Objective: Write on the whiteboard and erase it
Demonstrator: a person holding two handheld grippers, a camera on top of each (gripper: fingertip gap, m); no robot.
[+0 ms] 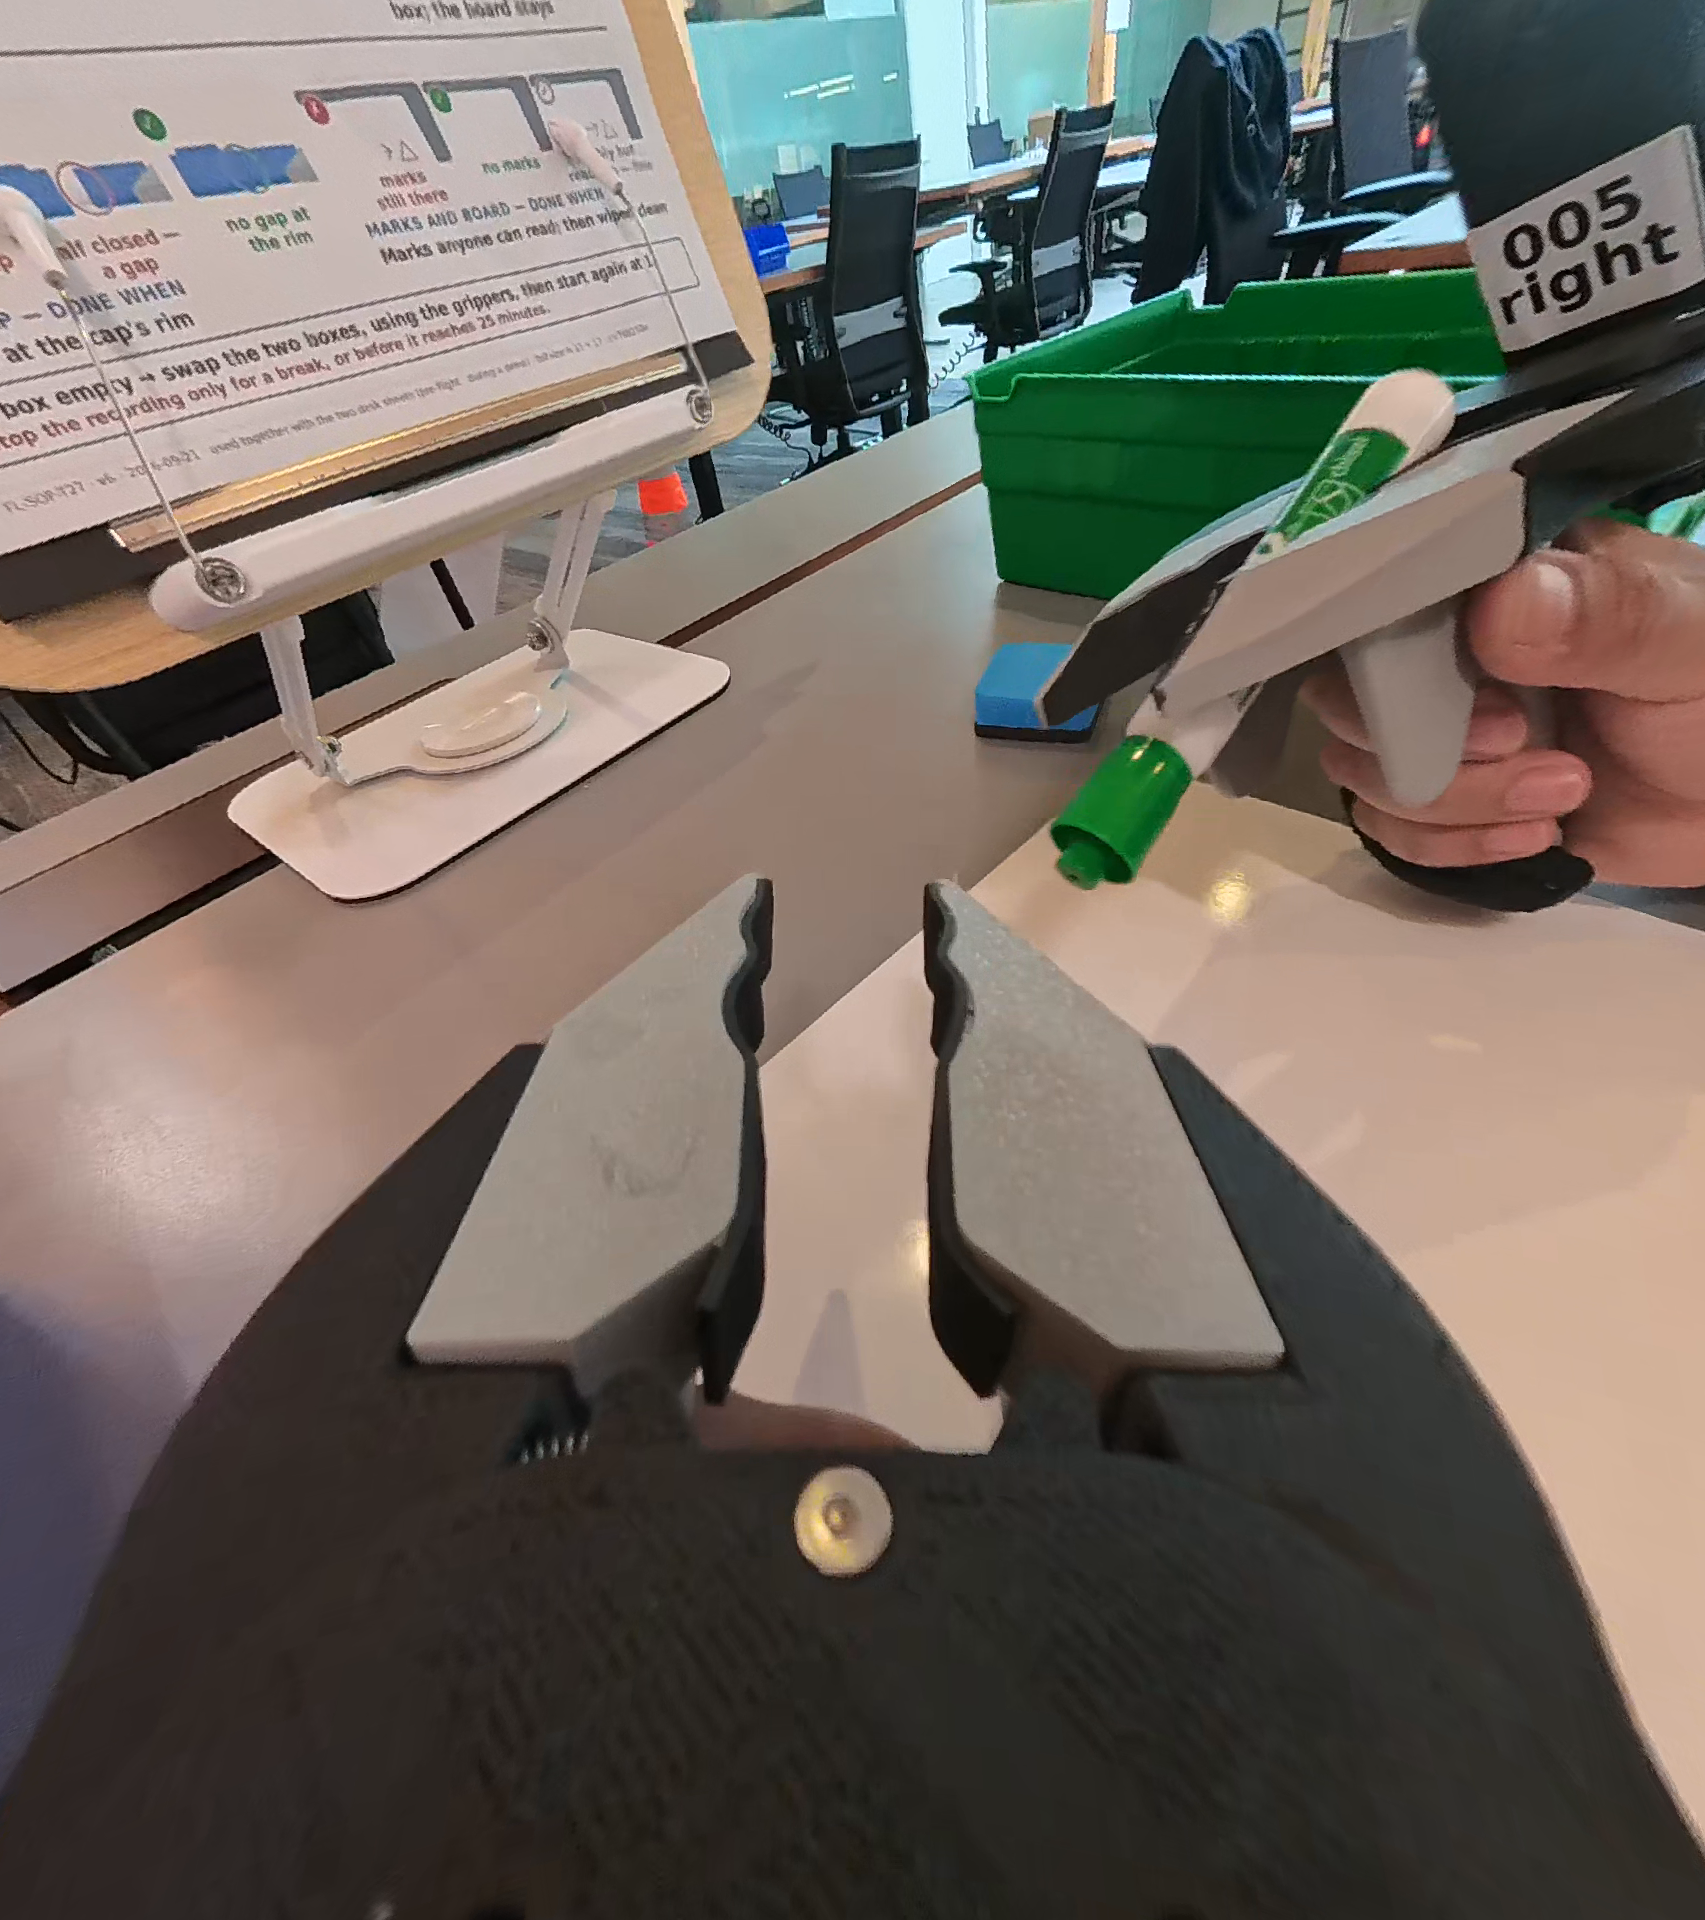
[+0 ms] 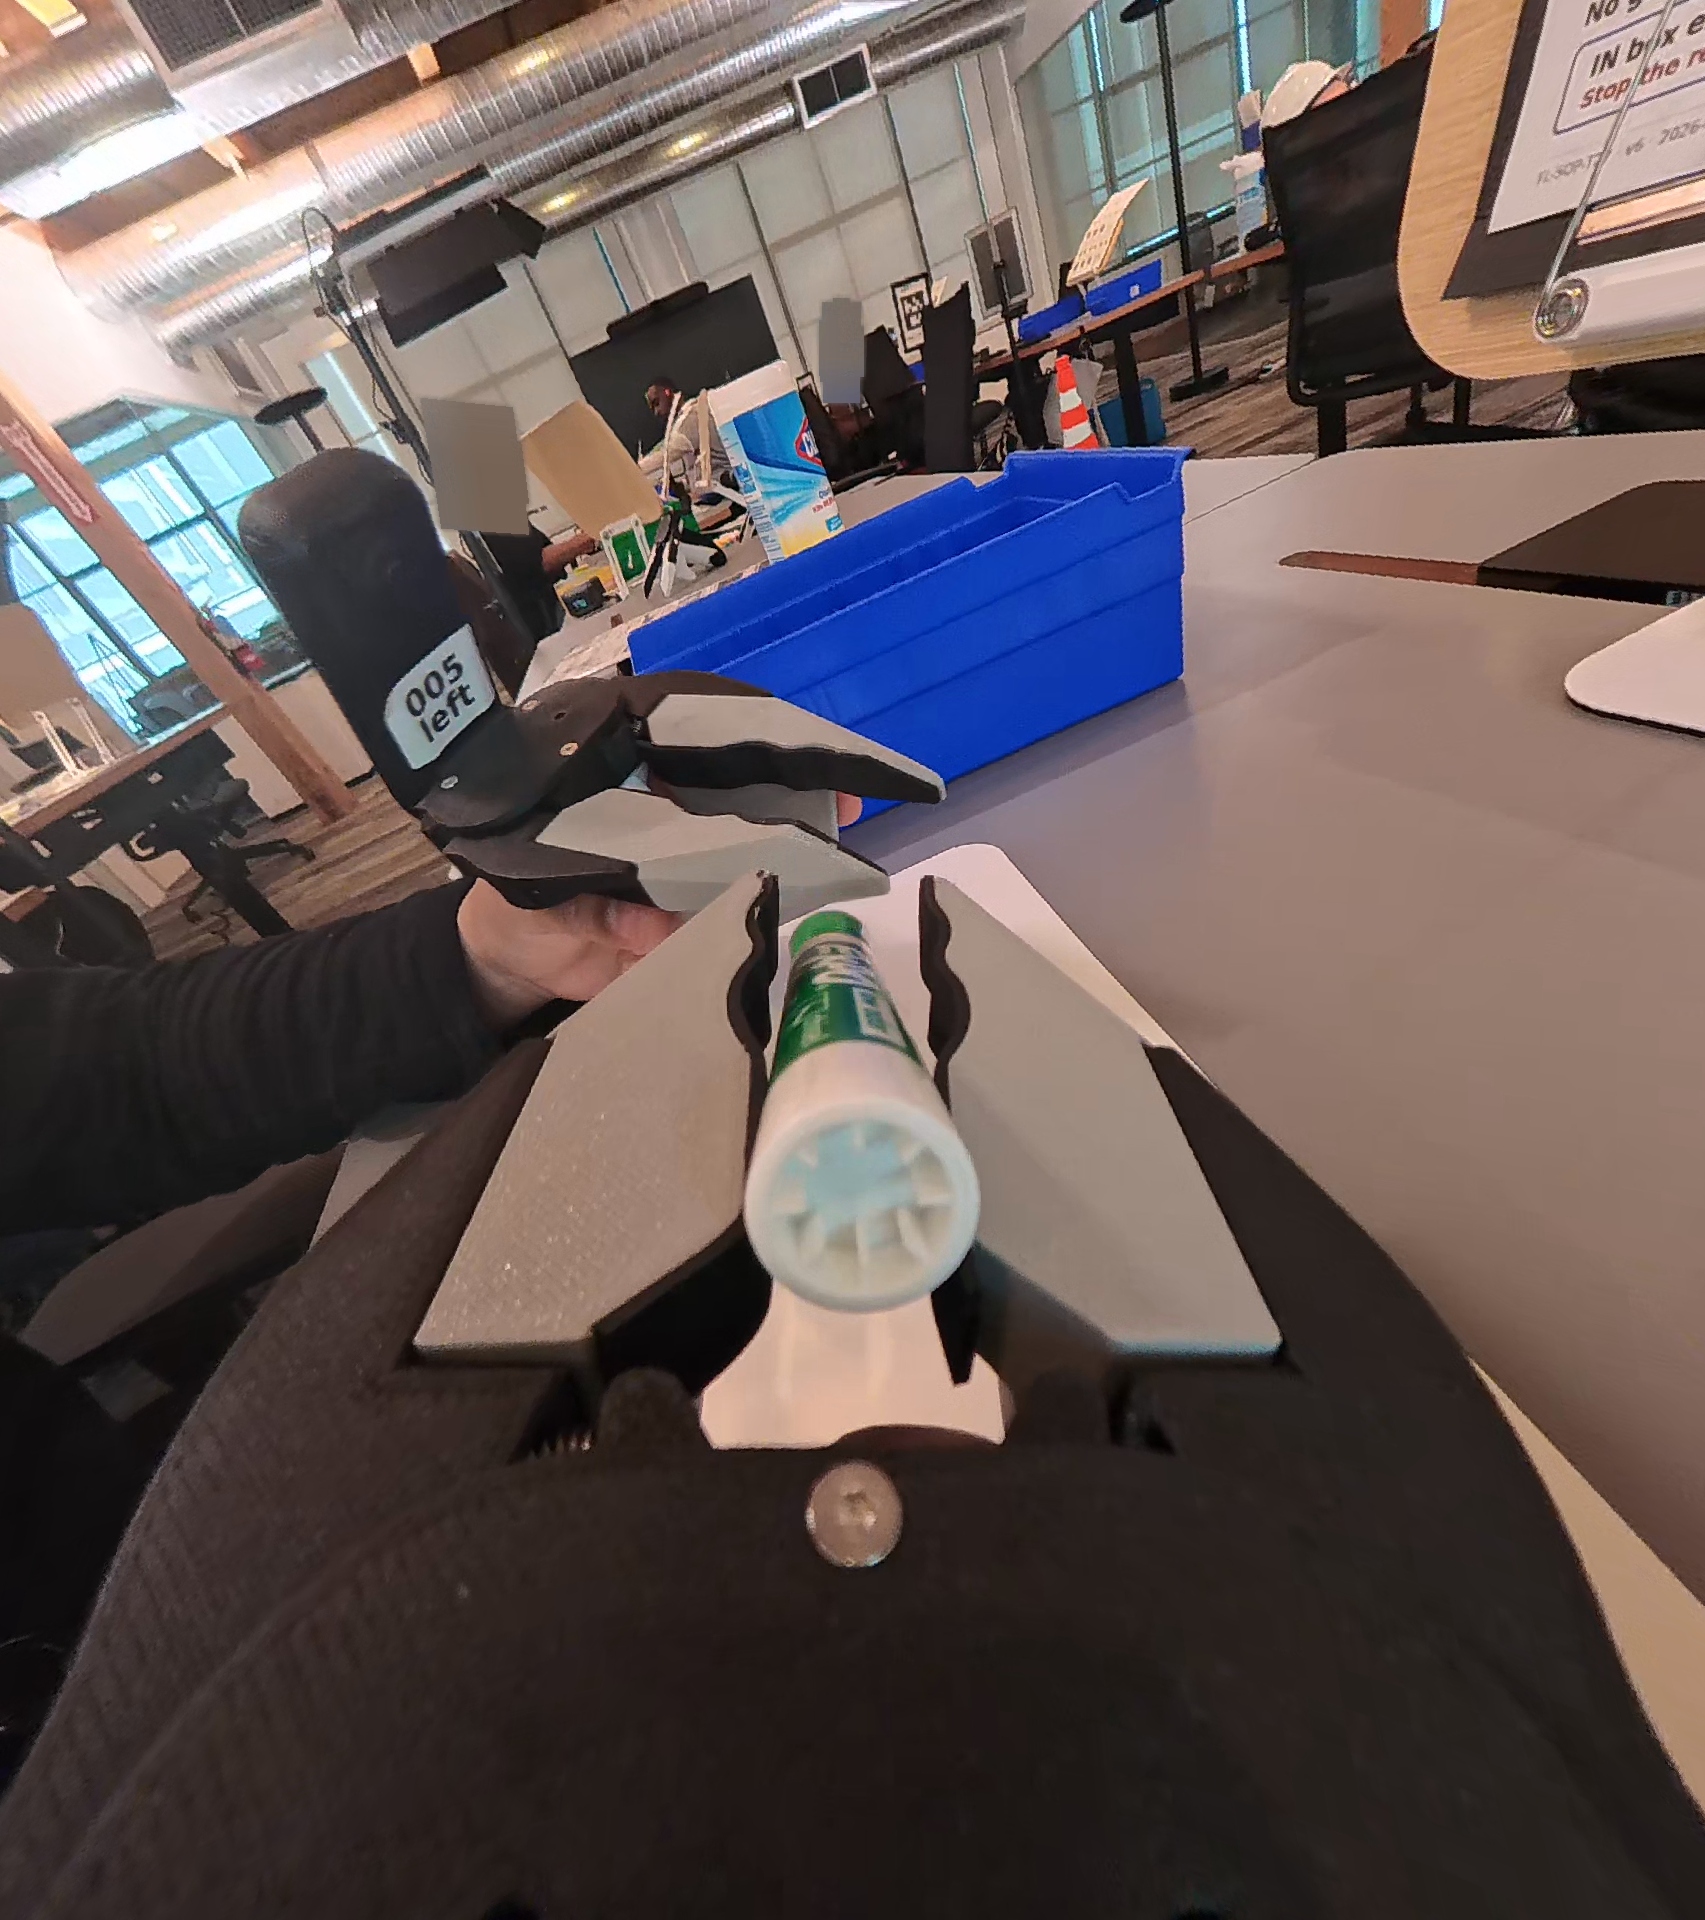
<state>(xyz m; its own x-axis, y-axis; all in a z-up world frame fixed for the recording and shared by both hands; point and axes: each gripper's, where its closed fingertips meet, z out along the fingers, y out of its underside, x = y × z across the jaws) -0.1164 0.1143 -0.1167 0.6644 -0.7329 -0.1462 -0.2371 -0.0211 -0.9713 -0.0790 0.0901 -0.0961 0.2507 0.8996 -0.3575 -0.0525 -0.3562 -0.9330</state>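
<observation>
- Right gripper (image 2: 848, 914) jaws clamped on green marker (image 2: 832, 1023); cap (image 1: 1123, 805) still on.
- Left gripper (image 1: 848, 914) jaws apart, empty; cap at its 1 o'clock.
- Pinch cap squarely, pull along barrel over whiteboard (image 1: 1347, 1143).

Bright even overhead light; glare spots on whiteboard (image 1: 1243, 1039) (wide-angle bending at edges)

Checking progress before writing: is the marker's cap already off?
No, the green cap still sits on the marker held in the right tool.
</observation>
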